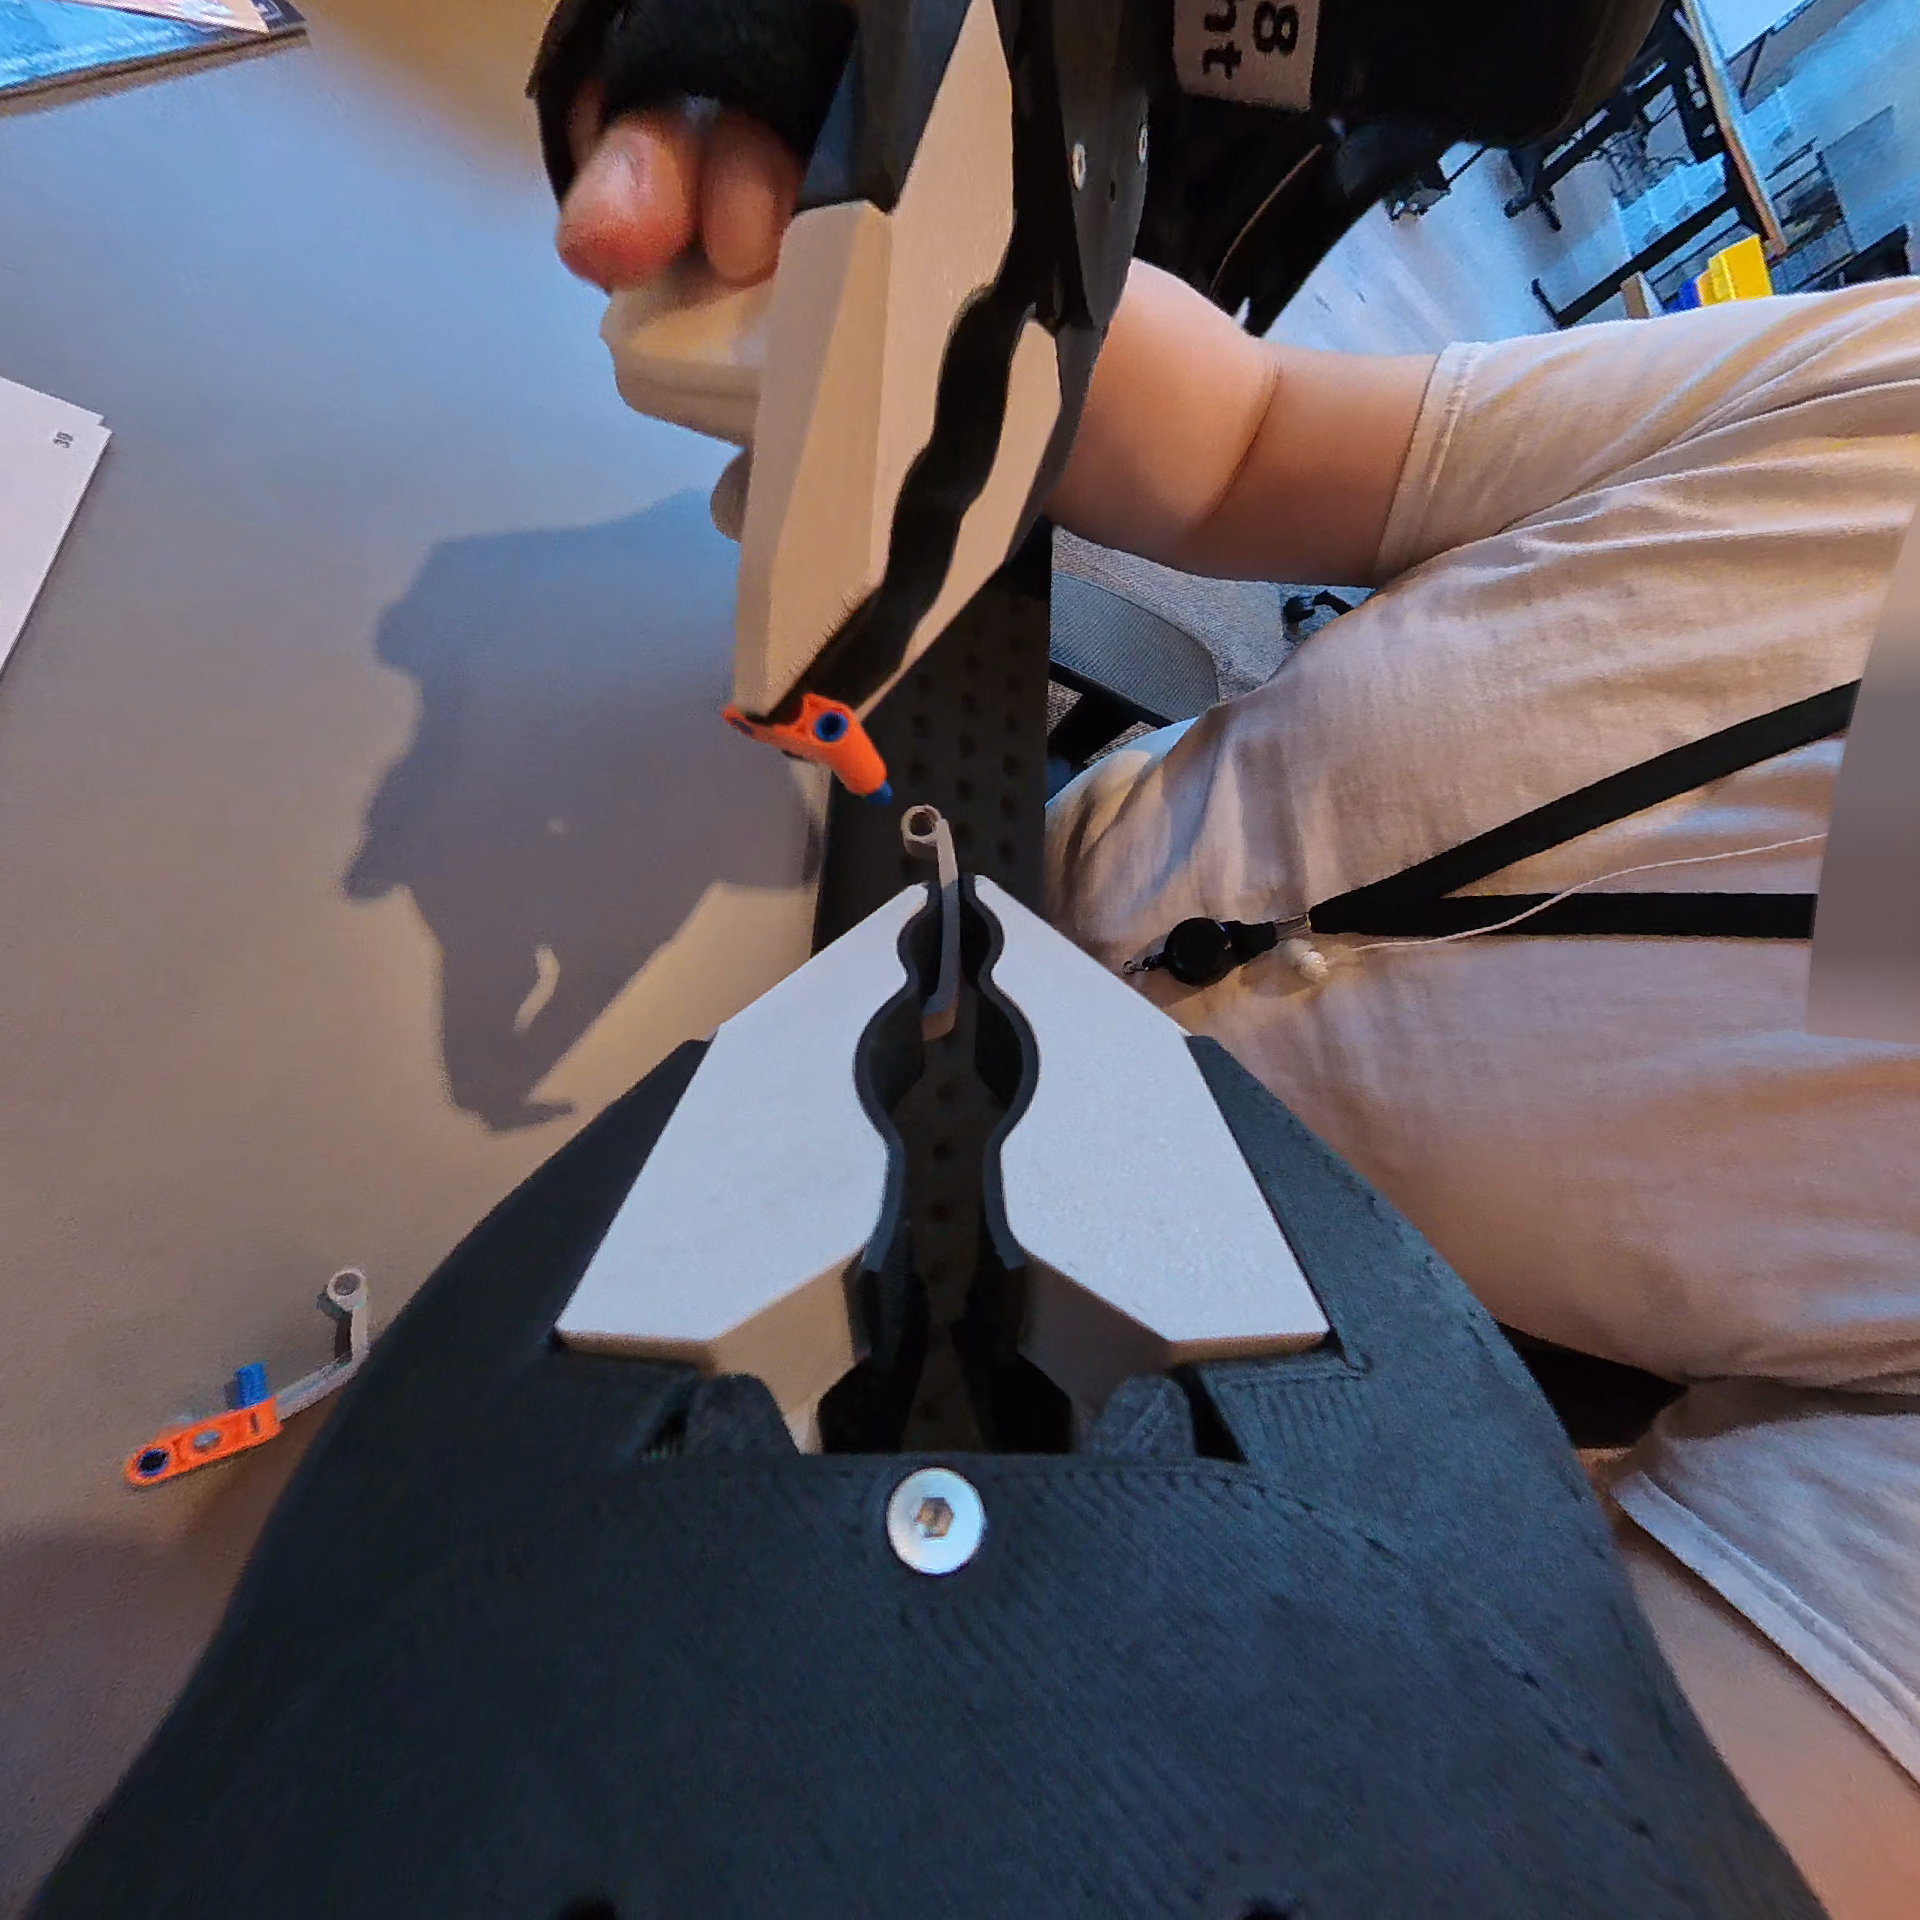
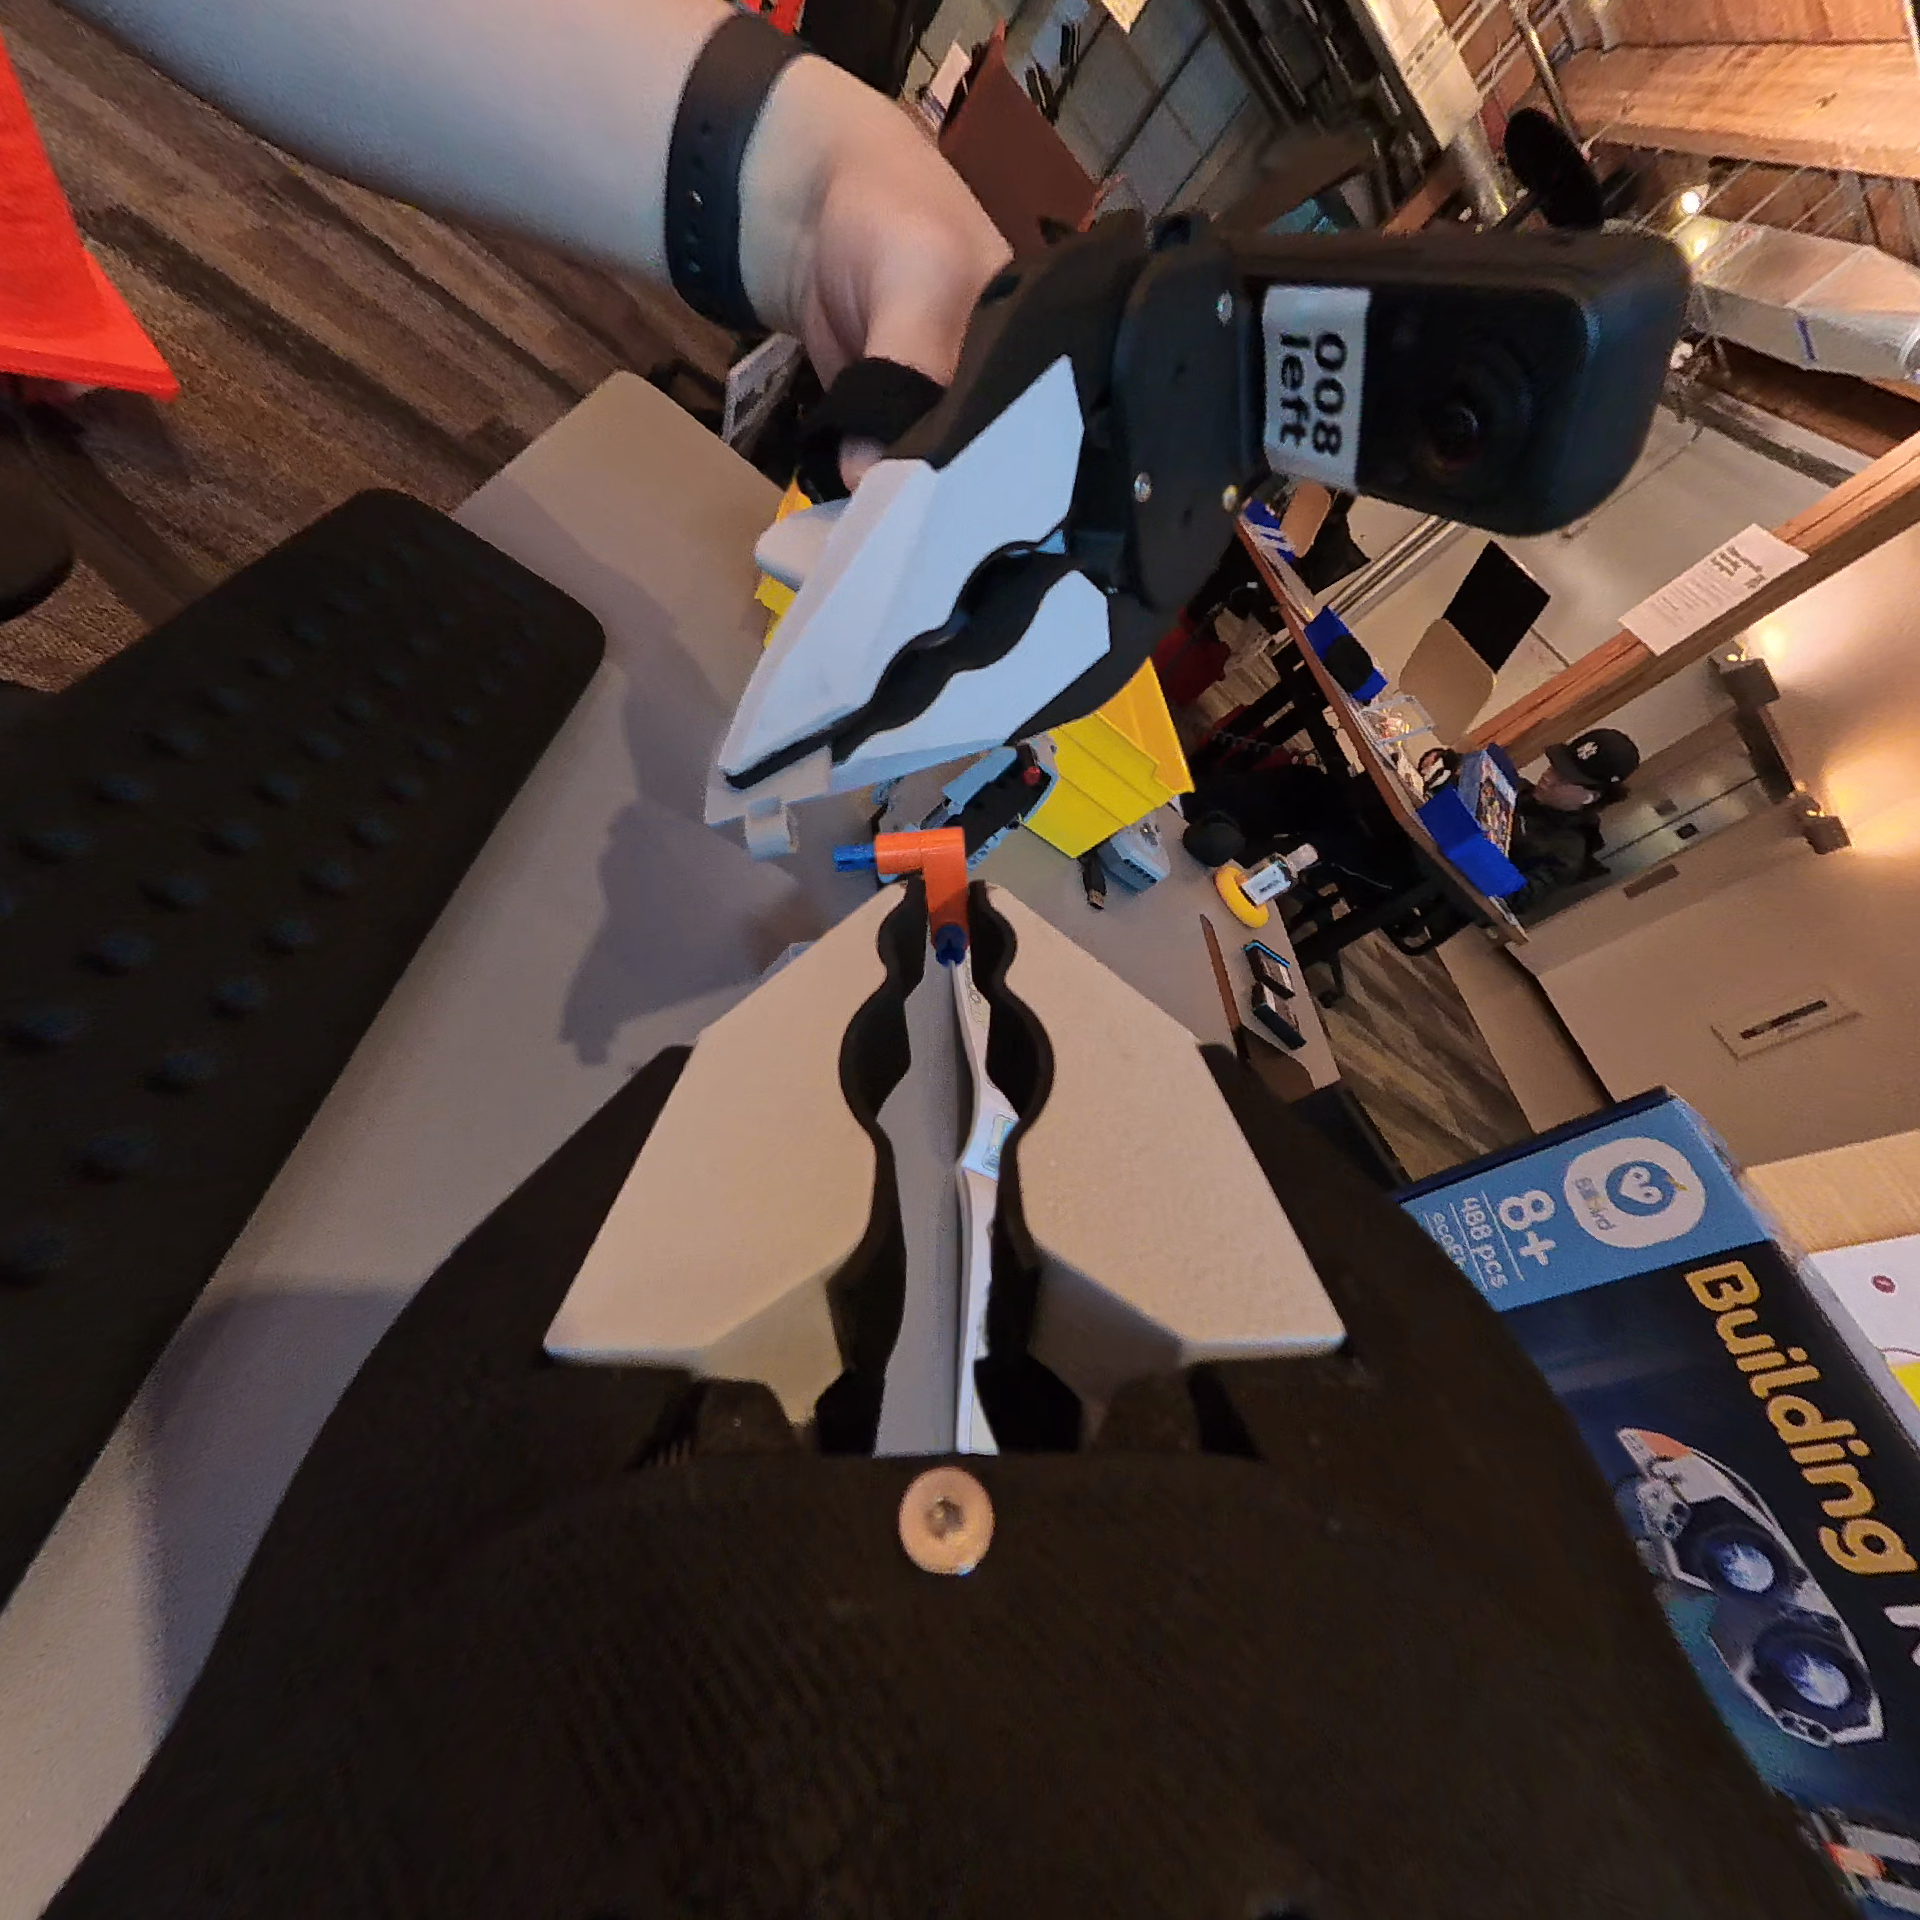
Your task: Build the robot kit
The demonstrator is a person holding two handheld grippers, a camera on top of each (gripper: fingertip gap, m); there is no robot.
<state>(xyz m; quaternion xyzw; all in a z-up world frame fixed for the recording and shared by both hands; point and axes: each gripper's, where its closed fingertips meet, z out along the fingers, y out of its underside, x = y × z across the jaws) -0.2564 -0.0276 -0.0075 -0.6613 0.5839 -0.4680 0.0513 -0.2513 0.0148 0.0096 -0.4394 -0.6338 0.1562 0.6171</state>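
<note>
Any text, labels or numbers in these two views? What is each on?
I'm not copying any wording, only listing where it stands.
Cropped white label on the right gripper: partly cut off by the frame edge.
Camera label on the left gripper: legible.
Blue box, lower right: large print, legible.
White sheet, left edge: small number.
Paper sign, upper right: too small to read.
</note>
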